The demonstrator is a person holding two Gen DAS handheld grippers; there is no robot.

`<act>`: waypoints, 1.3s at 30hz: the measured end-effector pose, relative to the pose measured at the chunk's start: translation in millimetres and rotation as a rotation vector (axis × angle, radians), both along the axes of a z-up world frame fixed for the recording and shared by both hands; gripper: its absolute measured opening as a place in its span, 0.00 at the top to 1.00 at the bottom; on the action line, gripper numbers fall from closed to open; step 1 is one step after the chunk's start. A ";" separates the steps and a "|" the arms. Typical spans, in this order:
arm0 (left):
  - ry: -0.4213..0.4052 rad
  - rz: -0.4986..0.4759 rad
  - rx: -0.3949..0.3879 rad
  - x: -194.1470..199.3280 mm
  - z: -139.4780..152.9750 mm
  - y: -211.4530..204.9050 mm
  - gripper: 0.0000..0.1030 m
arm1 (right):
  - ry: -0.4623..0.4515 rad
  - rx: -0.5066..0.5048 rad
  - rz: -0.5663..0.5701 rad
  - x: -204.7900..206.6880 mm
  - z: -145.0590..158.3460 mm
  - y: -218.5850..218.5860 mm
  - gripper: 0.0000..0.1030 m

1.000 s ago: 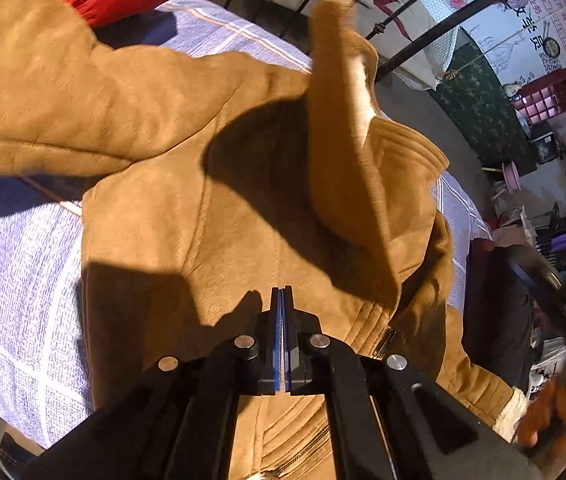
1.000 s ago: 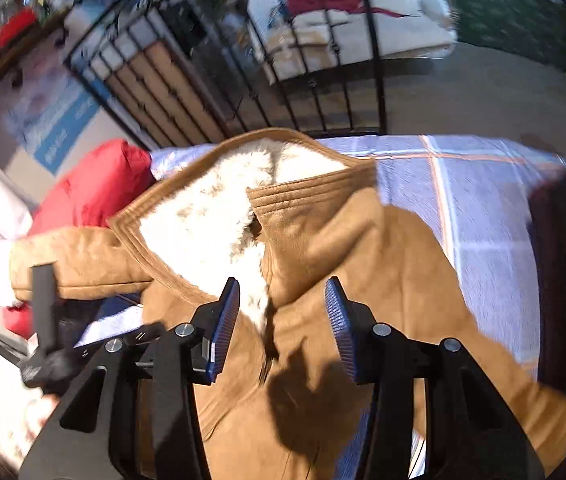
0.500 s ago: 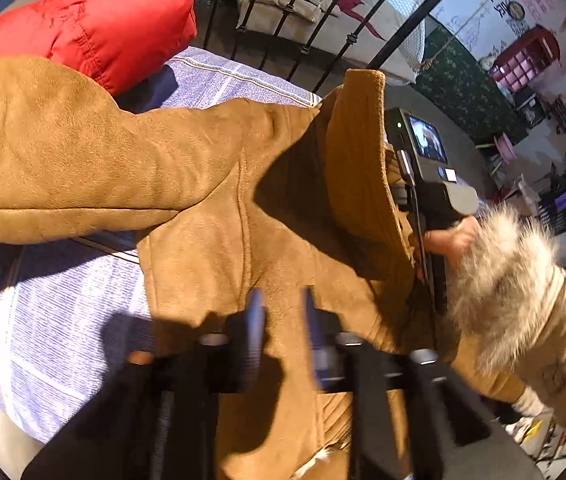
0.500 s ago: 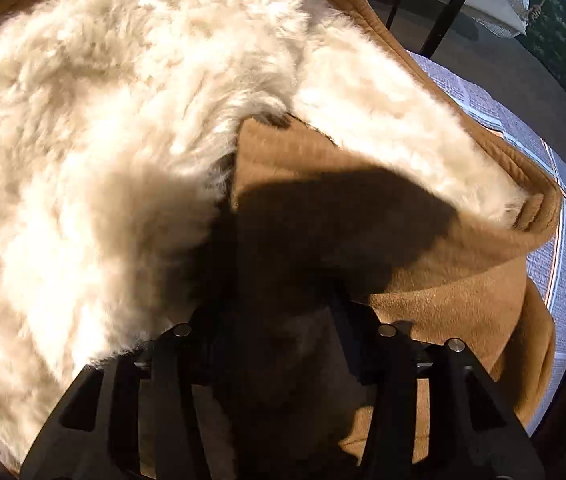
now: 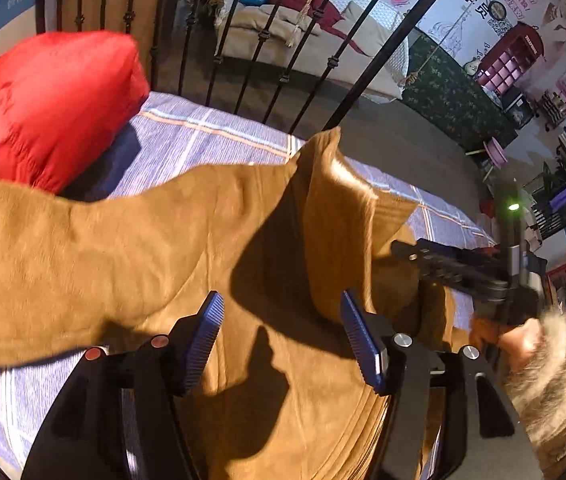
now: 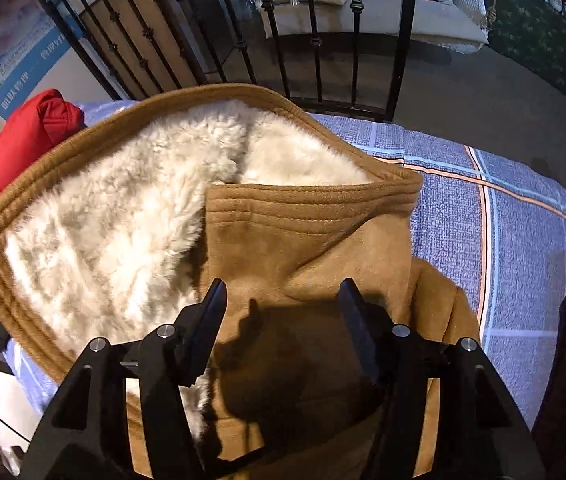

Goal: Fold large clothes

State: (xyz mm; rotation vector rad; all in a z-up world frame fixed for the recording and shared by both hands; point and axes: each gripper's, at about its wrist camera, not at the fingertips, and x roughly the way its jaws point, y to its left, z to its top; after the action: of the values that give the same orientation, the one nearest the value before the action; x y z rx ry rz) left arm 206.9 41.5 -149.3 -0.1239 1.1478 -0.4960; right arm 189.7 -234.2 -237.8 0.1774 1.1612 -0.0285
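A red cushion point(image 5: 47, 108) and iron railing point(image 5: 243, 52) flank my coat point(image 5: 163, 248) on the checked bedspread point(image 5: 203, 136). My left gripper point(image 5: 283, 336) and right gripper point(image 6: 283, 328) have just opened wide, hovering over it, gripping nothing.

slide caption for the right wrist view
Open right tongs above a tan fleece-lined coat on a checked bedspread.

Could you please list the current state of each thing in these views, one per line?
Coat: spread on the bed, hood open with the white lining up.
Left gripper: jaws just opened, nothing pinched.
Right gripper: jaws just opened, over the coat.
Red pillow: lying beside the coat.
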 end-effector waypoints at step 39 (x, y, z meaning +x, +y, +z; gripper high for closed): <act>0.034 -0.566 0.109 4.9 -71.4 -174.0 0.29 | 0.016 0.296 -0.514 -306.4 -10.6 -23.0 0.21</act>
State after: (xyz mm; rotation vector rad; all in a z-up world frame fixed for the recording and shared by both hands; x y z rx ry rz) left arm 211.8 -132.5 -220.6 0.2976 1.2383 -0.9304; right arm -116.6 -257.3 -248.4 0.7354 1.1065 -0.3127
